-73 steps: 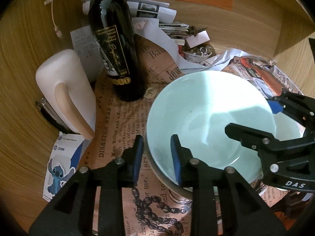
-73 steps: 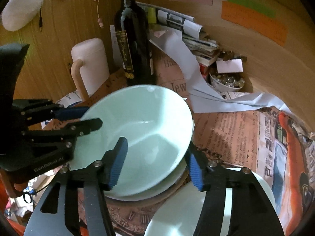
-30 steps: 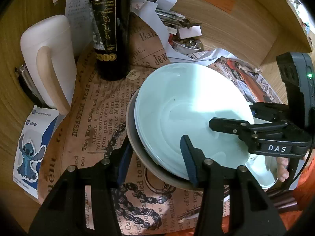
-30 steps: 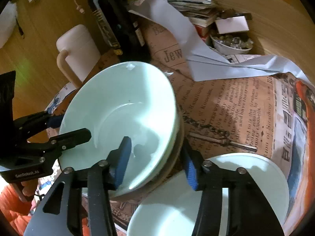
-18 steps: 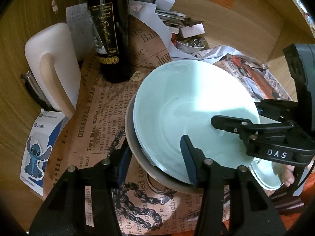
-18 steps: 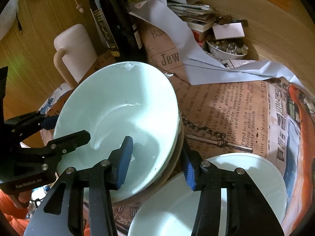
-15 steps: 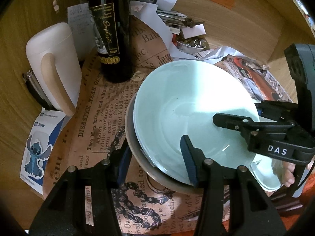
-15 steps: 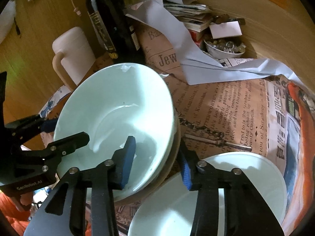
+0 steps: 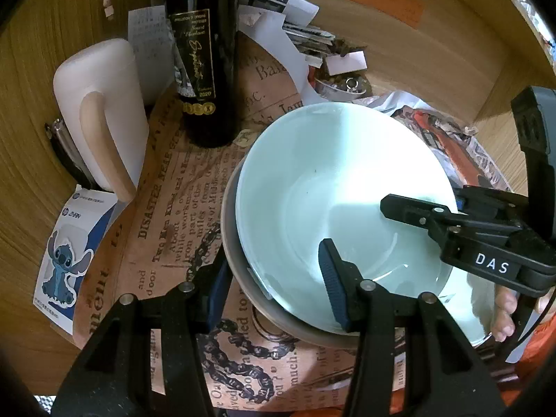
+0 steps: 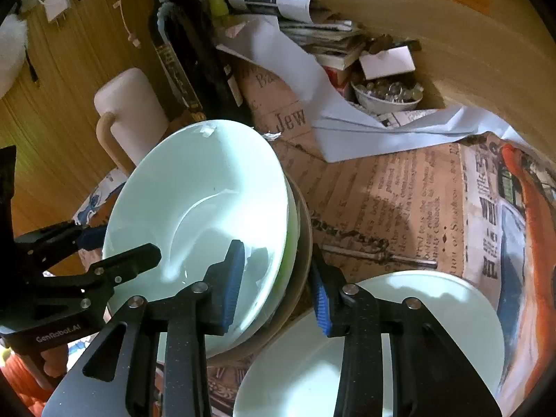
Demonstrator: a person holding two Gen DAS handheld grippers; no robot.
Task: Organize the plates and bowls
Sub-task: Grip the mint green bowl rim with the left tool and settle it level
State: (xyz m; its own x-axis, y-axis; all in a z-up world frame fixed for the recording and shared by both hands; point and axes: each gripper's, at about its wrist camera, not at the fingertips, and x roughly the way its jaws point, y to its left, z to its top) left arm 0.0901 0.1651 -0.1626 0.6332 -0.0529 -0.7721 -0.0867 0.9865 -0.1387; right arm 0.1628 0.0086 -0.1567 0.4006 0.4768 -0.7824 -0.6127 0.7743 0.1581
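Main risk is the stack slipping or tilting: both grippers straddle opposite rims of nested crockery, and an uneven squeeze or lift could slide the top bowl off the layers under it. Right gripper has its jaws closing, with the stack's near rim between them, one pad inside the bowl, the other outside by the grey-brown rim; cannot tell if the pads press yet. If it bites only the top rim, the lower pieces stay behind or drag. Left gripper has its jaws apart astride the opposite rim, one pad in the bowl, one outside; no clear clamp seen. The white plate lies just beside the stack under the right gripper, so a low swing could knock it. The bottle stands near the stack's far side, the mug beside it, both easy to bump if the stack is pushed away. The bowl is pale mint, glossy, wide and shallow, looks empty, with a small label scrap on its far rim in the right view. It sits on at least two more pieces, a green-edged one and a grey-brown outer dish, all on brown newsprint paper on the wooden desk.
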